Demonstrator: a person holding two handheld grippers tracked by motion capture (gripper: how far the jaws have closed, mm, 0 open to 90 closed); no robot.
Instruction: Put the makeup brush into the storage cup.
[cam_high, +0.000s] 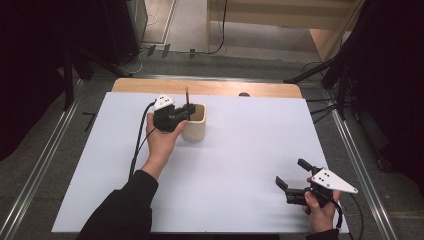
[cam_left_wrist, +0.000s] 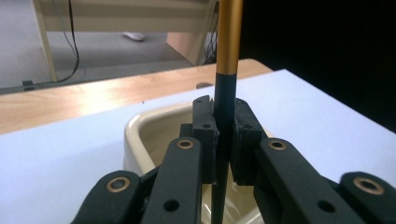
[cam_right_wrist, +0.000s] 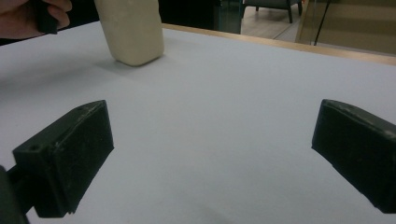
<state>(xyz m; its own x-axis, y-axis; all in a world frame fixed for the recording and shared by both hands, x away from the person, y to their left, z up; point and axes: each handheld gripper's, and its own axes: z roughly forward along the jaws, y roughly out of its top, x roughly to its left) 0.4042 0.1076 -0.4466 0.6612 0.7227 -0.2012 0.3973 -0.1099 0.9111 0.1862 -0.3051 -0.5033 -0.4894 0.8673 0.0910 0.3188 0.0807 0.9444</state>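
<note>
The pen (cam_left_wrist: 229, 56) stands upright over the cup (cam_high: 196, 122), its long axis vertical: the gold part points up and the black part goes down into the cup's opening. The left gripper (cam_high: 186, 112) reaches over the cup's left rim and its jaws are clenched on the black part of the pen. The cup is cream, standing on the white table (cam_high: 240, 150) toward the far edge. The right gripper (cam_high: 289, 176) is well apart from the cup, toward the near right corner, just above the table with jaws spread wide and holding nothing. I can read no writing on the pen or the cup.
</note>
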